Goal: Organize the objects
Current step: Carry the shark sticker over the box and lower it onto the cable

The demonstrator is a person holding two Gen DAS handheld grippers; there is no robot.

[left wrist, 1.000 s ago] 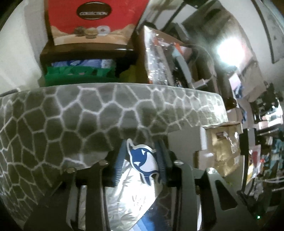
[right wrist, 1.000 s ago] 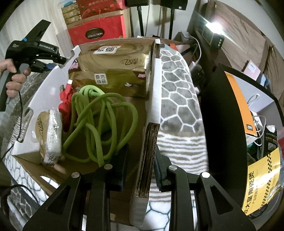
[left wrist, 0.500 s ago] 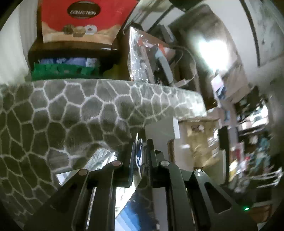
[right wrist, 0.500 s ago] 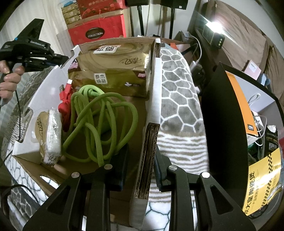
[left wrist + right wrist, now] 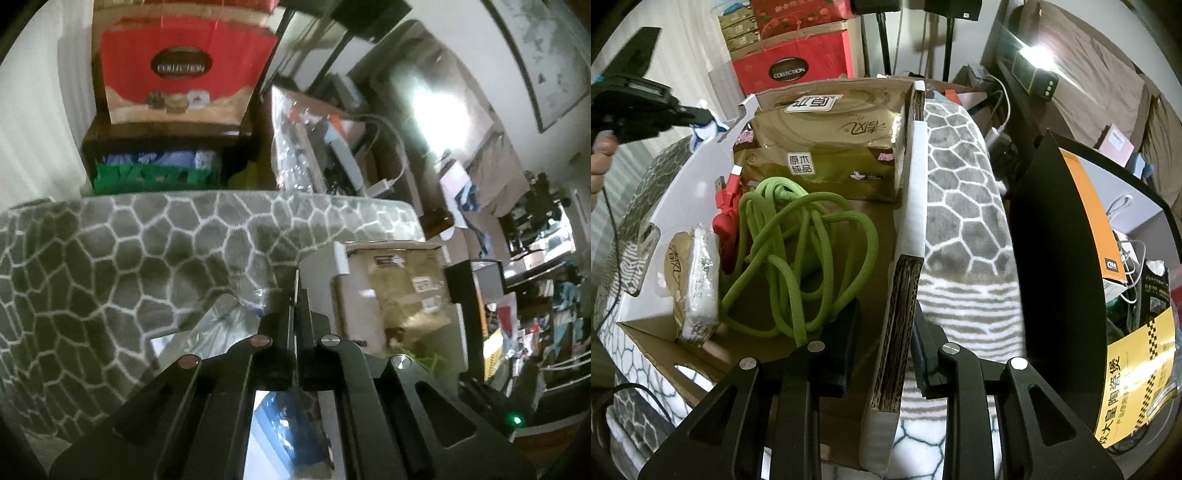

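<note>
One cardboard box [image 5: 912,206] sits on the grey honeycomb-patterned blanket [image 5: 964,192], holding two gold tissue packs [image 5: 827,155] stacked at its far wall, one smaller tissue pack [image 5: 696,280] at its left wall, one green cord [image 5: 798,254] coiled mid-floor and one red USB cable [image 5: 726,206], half hidden beneath the cord. The right gripper [image 5: 882,354] clamps the box's right wall. The left gripper [image 5: 296,295], beyond the box's far-left corner, is pinched shut on one blue-and-white sticker [image 5: 705,125], seen edge-on and mostly hidden between its fingers.
</note>
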